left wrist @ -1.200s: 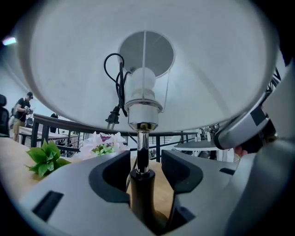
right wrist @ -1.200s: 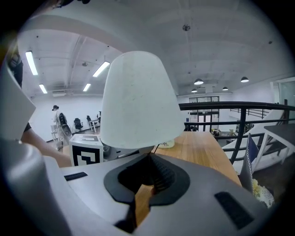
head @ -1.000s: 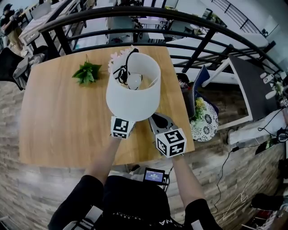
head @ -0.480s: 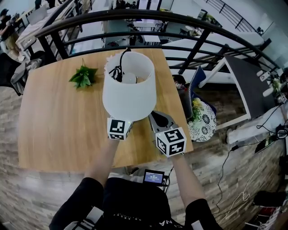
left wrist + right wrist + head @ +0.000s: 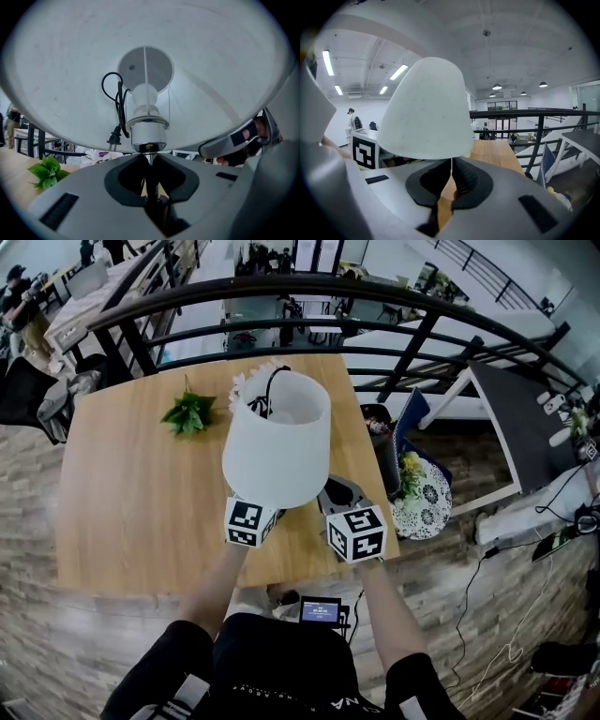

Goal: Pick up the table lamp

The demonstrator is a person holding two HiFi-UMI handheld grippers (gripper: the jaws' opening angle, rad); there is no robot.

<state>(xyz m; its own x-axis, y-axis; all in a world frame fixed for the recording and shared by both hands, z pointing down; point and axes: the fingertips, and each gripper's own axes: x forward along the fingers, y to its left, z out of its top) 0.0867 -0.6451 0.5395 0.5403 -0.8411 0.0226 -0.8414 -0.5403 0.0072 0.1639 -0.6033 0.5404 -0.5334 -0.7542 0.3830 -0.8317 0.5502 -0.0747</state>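
Your left gripper (image 5: 149, 161) is clenched on the thin stem (image 5: 150, 174) of the table lamp (image 5: 278, 442), just under the bulb socket; your right gripper (image 5: 451, 168) has its jaws pressed together below the white shade (image 5: 426, 112), a pale strand at their tips. You have the lamp over the wooden table's (image 5: 131, 502) near side, just ahead of both marker cubes; its base is hidden.

Head view: high above, facing steeply down on table (image 5: 141, 512) and lamp (image 5: 277, 442).
Left gripper view: under the lamp, very near, facing up into it.
Right gripper view: beside it, near, facing across the table toward railing (image 5: 525, 112).
Shared: lamp, table.
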